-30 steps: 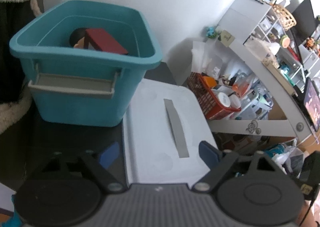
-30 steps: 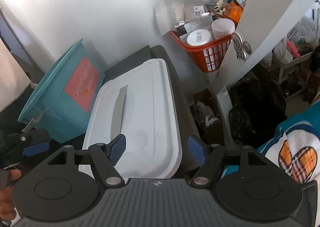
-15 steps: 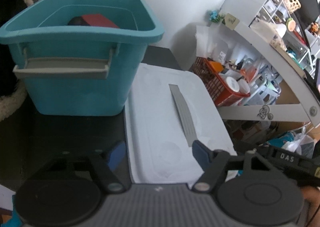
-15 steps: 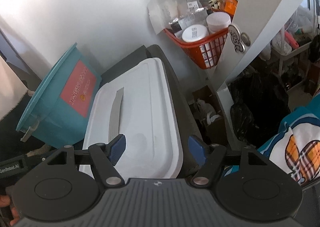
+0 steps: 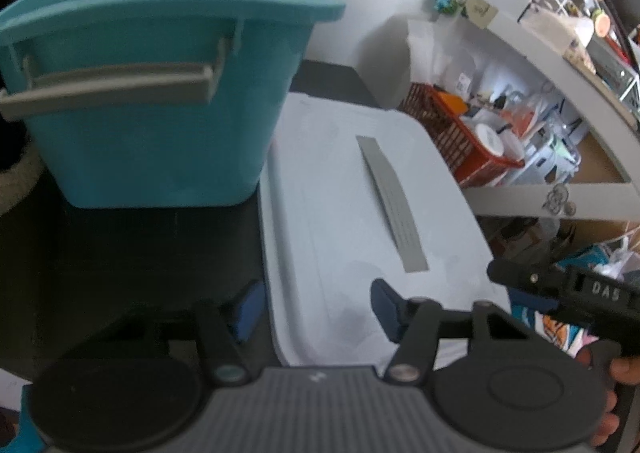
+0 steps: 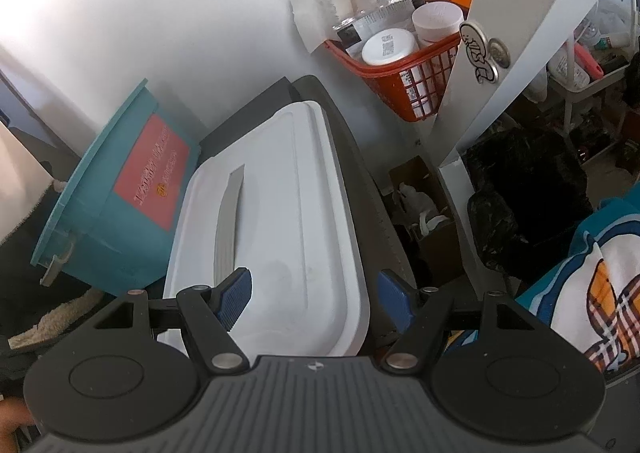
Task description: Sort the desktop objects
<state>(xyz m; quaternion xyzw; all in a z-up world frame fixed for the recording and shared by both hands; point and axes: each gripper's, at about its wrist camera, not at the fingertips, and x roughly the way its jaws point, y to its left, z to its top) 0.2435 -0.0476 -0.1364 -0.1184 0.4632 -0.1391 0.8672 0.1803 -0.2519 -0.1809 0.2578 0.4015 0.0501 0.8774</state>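
Cluttered room, dark table [image 5: 132, 249] against a white wall. Far left, teal bin [image 5: 160, 93]; just right of it, white lid [image 5: 344, 221] with grey strip [image 5: 390, 209], flat on the table. Left tongs [image 5: 316, 311] closing astride the lid's near-left edge, pads not touching it. Right tongs [image 6: 314, 299] wide, empty over the lid's near end. Risk: thin, slick edge may slip as the pads close.
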